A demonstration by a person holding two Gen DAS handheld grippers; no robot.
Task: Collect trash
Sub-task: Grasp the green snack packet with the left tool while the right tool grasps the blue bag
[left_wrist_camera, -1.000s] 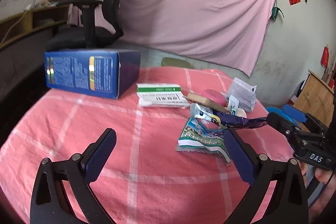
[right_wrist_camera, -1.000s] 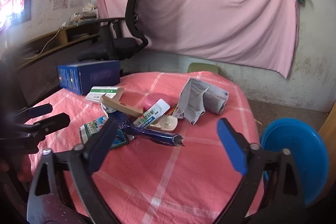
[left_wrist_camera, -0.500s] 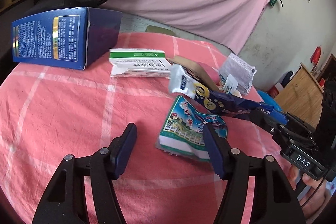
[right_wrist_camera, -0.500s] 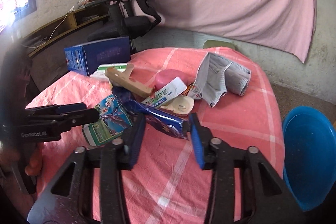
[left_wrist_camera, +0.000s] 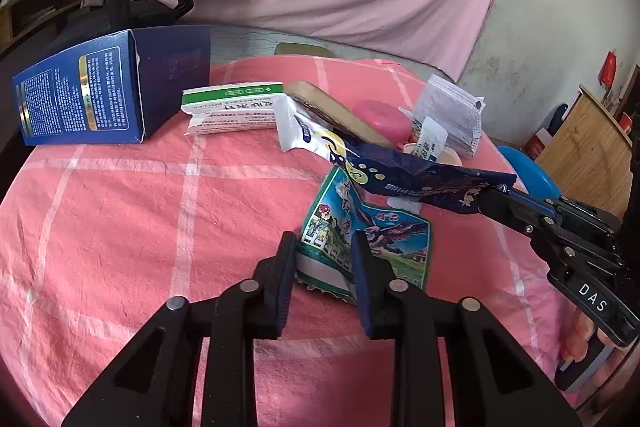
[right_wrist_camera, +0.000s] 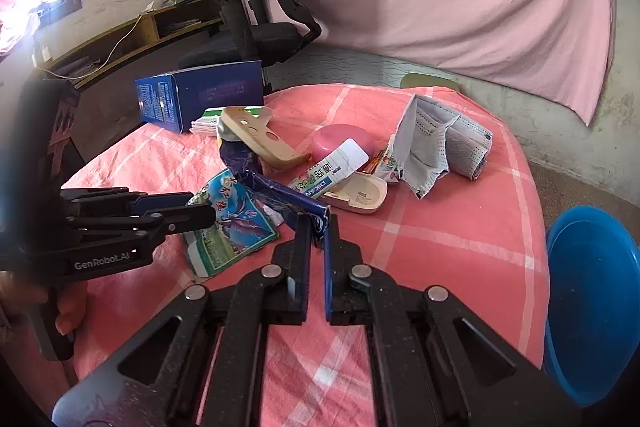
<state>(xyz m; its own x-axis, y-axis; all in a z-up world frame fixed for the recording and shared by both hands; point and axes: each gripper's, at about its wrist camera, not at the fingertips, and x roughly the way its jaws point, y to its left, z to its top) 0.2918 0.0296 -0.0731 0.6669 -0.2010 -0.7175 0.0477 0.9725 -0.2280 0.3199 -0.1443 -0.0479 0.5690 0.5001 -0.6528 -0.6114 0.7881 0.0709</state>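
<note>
Near edge of the table [left_wrist_camera: 100, 227]: the left gripper [left_wrist_camera: 322, 251] is closing on a green packet [left_wrist_camera: 384, 239], the right gripper [right_wrist_camera: 318, 227] on a dark blue wrapper [right_wrist_camera: 280, 193]. Toward the far edge, a box [left_wrist_camera: 100, 95], carton [left_wrist_camera: 232, 107], mask [right_wrist_camera: 436, 143] and tube [right_wrist_camera: 332, 171] remain uncollected. The blue basin [right_wrist_camera: 592, 299] beside the table looks empty, so collection has barely begun.

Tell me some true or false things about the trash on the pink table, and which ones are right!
1. The left hand-held gripper has the green picture wrapper between its fingers. True.
2. The right hand-held gripper is closing on the face mask. False: it is closing on the end of the dark blue wrapper.
3. The big blue box stands upright. False: it lies on its side.
4. A blue bowl sits beside the table, not on it. True.
</note>
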